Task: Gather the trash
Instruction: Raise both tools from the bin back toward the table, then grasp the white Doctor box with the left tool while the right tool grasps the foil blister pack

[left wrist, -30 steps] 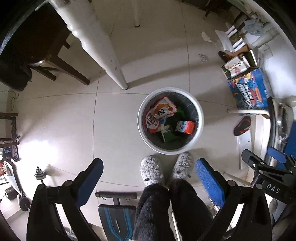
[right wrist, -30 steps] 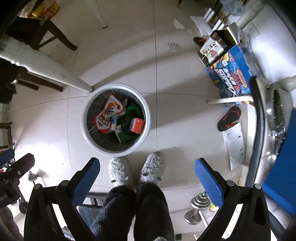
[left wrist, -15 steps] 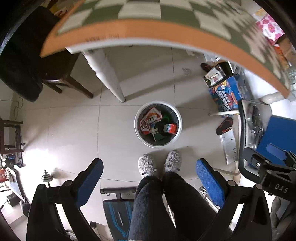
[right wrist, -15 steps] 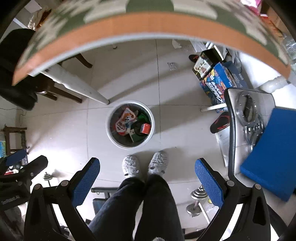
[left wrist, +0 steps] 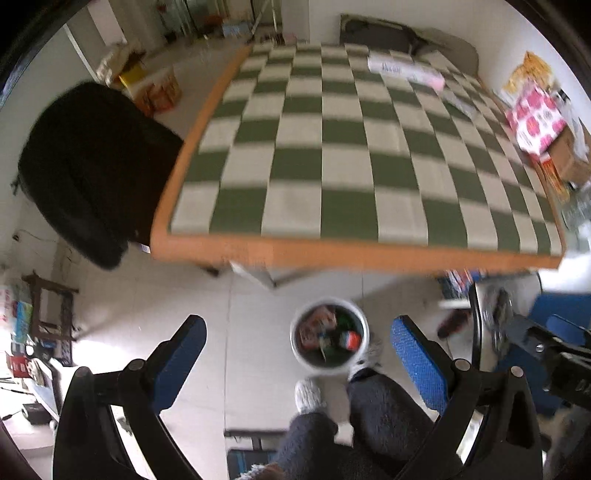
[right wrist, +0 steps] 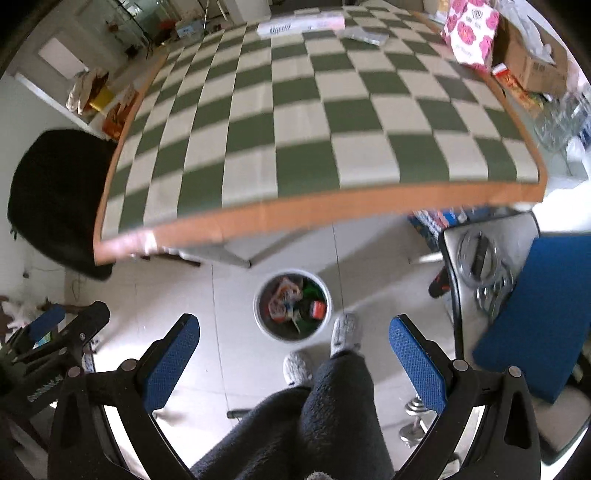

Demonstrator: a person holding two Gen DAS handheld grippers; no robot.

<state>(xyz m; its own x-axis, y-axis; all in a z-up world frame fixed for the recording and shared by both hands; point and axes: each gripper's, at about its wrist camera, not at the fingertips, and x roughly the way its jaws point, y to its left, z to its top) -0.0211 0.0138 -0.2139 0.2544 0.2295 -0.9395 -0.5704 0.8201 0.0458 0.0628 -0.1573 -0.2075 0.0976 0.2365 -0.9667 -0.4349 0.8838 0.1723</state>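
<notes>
A white round trash bin [left wrist: 328, 369] [right wrist: 293, 334] stands on the tiled floor just in front of the table, holding several wrappers and a small red can. My left gripper [left wrist: 297, 326] is open and empty, high above the floor with the bin seen between its blue pads [left wrist: 181, 354]. Likewise open and empty, my right gripper [right wrist: 293, 325] hangs above the bin. On the green-and-white checkered table [left wrist: 332, 155] [right wrist: 295, 122] lie a long white package [left wrist: 406, 70] [right wrist: 299, 24] and a silvery packet [right wrist: 364, 35] at the far side.
A pink-flowered box [right wrist: 469, 33] and a cardboard box [right wrist: 532, 55] sit at the table's far right. A black-draped chair [left wrist: 92, 166] stands at left, a blue-cushioned seat [right wrist: 535, 314] at right. The person's dark trouser legs and grey slippers [right wrist: 345, 332] are beside the bin.
Both grippers have risen from just over the bin to above table height and tilted up, so the checkered table top now fills the view. Both stayed open and empty.
</notes>
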